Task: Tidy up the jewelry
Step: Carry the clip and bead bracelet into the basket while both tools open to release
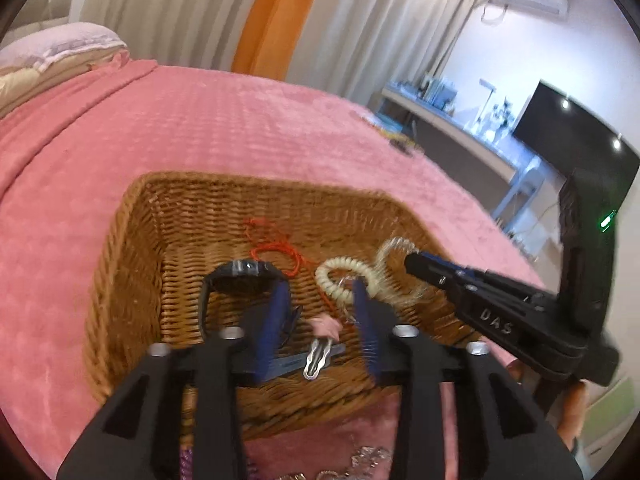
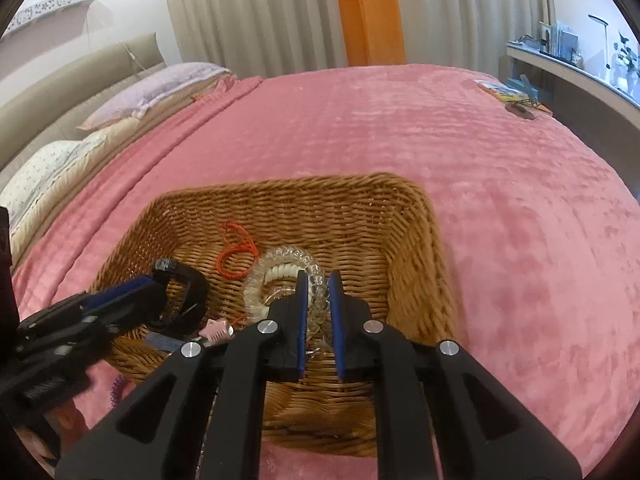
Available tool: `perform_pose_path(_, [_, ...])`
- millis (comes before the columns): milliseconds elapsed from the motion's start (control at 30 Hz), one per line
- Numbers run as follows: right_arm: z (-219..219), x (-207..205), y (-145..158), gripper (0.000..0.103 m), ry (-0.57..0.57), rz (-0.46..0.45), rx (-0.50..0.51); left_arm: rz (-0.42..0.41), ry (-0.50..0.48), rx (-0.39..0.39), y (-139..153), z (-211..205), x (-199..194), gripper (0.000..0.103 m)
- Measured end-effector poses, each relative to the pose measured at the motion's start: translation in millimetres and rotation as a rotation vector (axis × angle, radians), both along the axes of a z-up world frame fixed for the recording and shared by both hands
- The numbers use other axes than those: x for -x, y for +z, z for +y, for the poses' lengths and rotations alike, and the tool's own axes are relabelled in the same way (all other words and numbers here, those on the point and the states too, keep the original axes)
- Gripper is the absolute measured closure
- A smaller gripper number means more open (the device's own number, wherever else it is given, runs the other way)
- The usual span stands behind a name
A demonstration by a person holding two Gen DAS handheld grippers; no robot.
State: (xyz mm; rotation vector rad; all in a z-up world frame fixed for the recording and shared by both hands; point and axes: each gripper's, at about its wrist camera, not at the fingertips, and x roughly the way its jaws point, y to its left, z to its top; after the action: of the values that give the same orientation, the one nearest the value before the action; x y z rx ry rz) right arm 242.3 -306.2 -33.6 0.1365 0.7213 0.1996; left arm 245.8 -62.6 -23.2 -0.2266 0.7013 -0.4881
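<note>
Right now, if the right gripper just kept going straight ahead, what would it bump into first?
Most likely the clear coiled bracelet lying between its fingers, inside the wicker basket. The right gripper points down into it. Past that comes the basket floor, though depth is hard to judge.

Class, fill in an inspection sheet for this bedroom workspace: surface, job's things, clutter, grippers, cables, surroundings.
Surface: pink bedspread, wicker basket on it.
Job's things: in the basket, black watch, red cord, cream coil tie, clear coil tie, silver clip, a small pink item.
Clutter: purple coil beside the basket; flat items at the far bed edge.
Grippers: left gripper open over the basket; right gripper slightly open around the clear coil tie.
Cables: nothing seen.
Surroundings: curtains, pillows, television.
</note>
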Motion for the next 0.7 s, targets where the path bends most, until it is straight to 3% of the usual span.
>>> perform_pose_path(100, [-2, 1, 2, 0.077, -0.004, -0.003, -0.007, -0.031, 0.009, 0.035, 10, 9, 7, 0.059])
perform_pose_path(400, [3, 25, 12, 0.076, -0.011, -0.022, 0.001, -0.058, 0.058, 0.072, 24, 32, 38, 0.059])
perform_pose_path(700, [15, 97, 10, 0.075, 0.001, -0.026, 0.011, -0.012, 0.087, 0.035, 11, 63, 89, 0.059])
